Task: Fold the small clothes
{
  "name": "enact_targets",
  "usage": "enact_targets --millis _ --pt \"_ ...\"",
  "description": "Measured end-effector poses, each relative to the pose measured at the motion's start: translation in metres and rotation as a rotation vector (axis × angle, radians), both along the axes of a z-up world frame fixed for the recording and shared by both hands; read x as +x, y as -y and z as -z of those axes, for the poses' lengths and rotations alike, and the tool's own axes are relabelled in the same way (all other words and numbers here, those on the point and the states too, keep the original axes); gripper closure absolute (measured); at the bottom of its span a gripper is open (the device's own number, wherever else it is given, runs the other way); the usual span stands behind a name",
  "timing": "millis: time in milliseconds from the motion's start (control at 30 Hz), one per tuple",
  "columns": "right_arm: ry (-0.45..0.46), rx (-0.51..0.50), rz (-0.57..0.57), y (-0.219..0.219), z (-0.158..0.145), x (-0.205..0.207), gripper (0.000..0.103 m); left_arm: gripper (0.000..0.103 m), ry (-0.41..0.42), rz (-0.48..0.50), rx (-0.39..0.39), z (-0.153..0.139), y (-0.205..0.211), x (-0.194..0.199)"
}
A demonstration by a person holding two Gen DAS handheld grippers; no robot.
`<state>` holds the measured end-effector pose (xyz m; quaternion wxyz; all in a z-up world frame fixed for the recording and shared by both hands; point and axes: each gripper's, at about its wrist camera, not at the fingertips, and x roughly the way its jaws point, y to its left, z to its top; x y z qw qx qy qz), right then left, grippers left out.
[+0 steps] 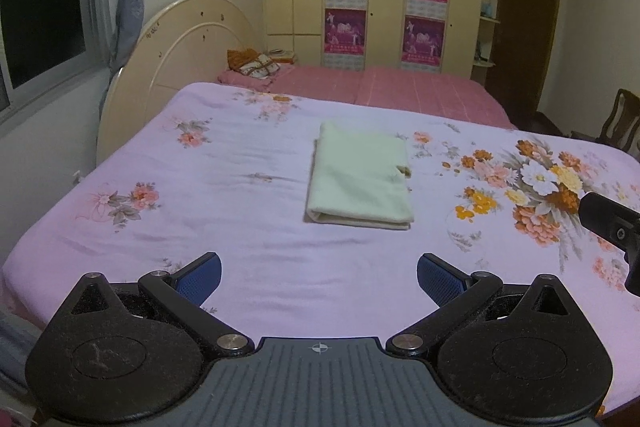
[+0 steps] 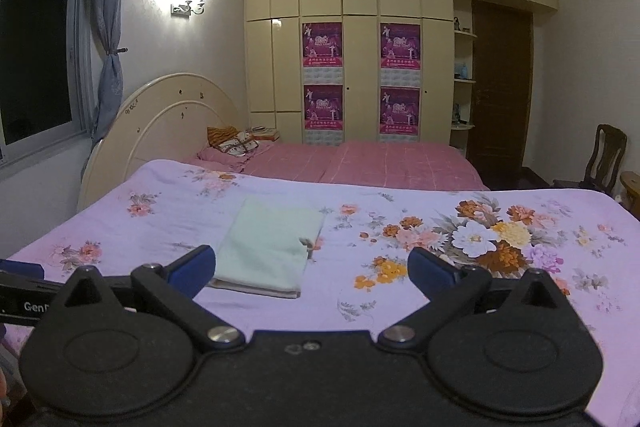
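Pale green cloth (image 1: 360, 177) sits folded mid-frame on the floral sheet (image 1: 160, 227); left gripper (image 1: 319, 281) and right gripper (image 2: 311, 273) both gape wide, empty. Snagging that loose right-edge flap could undo it.

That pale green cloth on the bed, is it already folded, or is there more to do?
It looks done: the pale green cloth lies as a neat layered rectangle on the flowered bedsheet. Nothing is in hand; the left tongs and the right tongs are both open and empty, clear of the cloth. I see no other unfolded small clothes on this sheet, so little seems left.
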<state>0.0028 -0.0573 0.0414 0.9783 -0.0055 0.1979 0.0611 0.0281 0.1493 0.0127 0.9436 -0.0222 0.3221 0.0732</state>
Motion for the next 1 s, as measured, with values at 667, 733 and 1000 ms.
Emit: enact_targets --millis 667,733,1000 --pt "-0.010 -0.002 0.013 0.001 0.002 -0.006 0.001 0.000 0.000 0.025 -0.002 -0.001 0.005 0.001" --pt "-0.010 -0.004 0.015 0.001 0.002 -0.006 0.001 0.000 0.001 0.027 -0.001 -0.001 0.005 0.002" --pt "-0.013 -0.006 0.016 0.001 0.003 -0.007 0.001 0.000 -0.005 0.028 -0.002 0.002 0.007 0.008"
